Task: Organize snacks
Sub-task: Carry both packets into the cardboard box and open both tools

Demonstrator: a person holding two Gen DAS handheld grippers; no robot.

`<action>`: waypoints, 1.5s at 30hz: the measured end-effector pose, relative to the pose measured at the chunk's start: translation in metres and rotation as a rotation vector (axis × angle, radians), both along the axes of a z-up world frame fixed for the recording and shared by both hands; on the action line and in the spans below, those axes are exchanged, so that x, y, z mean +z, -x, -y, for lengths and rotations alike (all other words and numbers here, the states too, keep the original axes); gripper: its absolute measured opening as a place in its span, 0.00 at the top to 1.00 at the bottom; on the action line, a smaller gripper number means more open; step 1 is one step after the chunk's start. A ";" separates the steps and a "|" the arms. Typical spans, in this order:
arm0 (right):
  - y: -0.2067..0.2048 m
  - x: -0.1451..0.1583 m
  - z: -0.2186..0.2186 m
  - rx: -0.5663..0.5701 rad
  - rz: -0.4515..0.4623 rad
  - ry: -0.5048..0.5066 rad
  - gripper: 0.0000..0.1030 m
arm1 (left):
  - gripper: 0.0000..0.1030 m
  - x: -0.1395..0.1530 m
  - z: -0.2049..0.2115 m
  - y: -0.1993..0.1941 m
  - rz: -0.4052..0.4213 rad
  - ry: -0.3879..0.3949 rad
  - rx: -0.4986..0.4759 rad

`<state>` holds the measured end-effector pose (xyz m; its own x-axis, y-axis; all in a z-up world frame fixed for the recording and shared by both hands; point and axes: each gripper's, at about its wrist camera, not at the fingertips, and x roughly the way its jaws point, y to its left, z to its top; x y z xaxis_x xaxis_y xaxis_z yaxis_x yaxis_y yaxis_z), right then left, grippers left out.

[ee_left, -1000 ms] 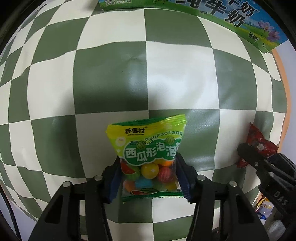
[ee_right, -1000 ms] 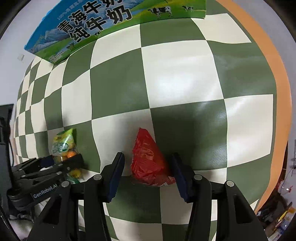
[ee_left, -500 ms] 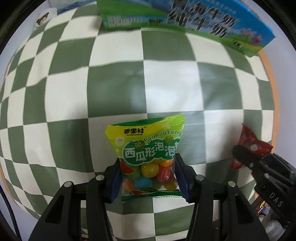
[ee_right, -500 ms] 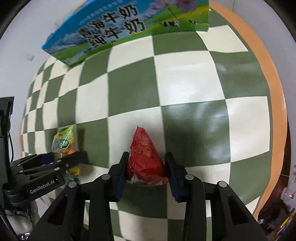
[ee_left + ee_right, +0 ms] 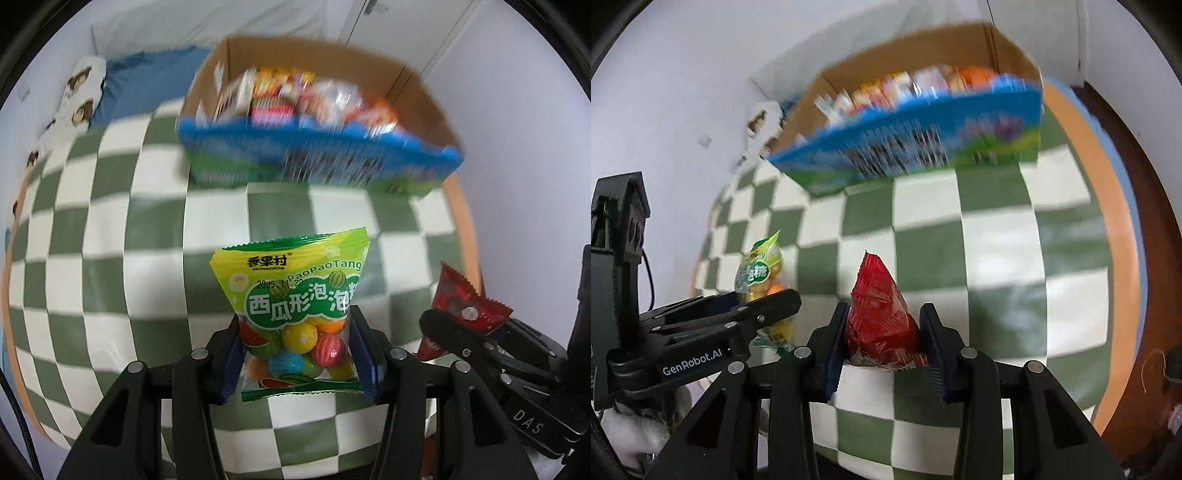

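A round table covered in a green-and-cream checkered cloth (image 5: 122, 266) fills both views, with pale walls behind it and an orange rim showing at the edges.

In the left wrist view, a blue and white cushion (image 5: 110, 85) sits at the upper left of the frame. In the upper centre stands an open cardboard box (image 5: 317, 122) with a blue and green printed front, blurred, packed with assorted snack packets. At lower centre the left gripper (image 5: 295, 347) is clamped on a green bubble-gum packet (image 5: 295, 291), its blue-padded fingers pressing both sides of the clear lower part where the coloured balls show; the packet is held above the cloth. At lower right the right gripper (image 5: 465, 332) grips a red packet (image 5: 469, 302).

In the right wrist view, the left gripper (image 5: 757, 306) with the green packet (image 5: 759, 269) appears at lower left. At lower centre the right gripper (image 5: 882, 332) is closed on the red packet (image 5: 879, 306), which points upward between the fingers. The box (image 5: 916, 122) lies across the upper centre, well apart from both packets.
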<state>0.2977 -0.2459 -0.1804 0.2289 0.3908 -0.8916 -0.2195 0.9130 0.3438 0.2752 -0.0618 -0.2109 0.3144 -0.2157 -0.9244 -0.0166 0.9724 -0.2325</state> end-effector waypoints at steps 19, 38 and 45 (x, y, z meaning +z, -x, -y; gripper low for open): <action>-0.179 0.080 -0.019 -0.020 0.157 -0.026 0.60 | 0.53 0.055 -0.027 -0.206 0.036 -0.009 -0.052; -0.375 -0.029 -0.026 -0.030 -0.081 0.189 0.60 | 0.53 -0.046 -0.020 -0.369 -0.243 -0.102 -0.092; -0.386 -0.050 -0.027 -0.027 -0.162 0.233 0.09 | 0.19 -0.061 -0.026 -0.370 -0.270 -0.072 -0.040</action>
<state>0.6834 -0.2191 -0.2301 0.0839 0.1667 -0.9824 -0.1537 0.9763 0.1525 0.6451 -0.0353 -0.2718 0.0472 -0.1534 -0.9870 -0.0301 0.9875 -0.1550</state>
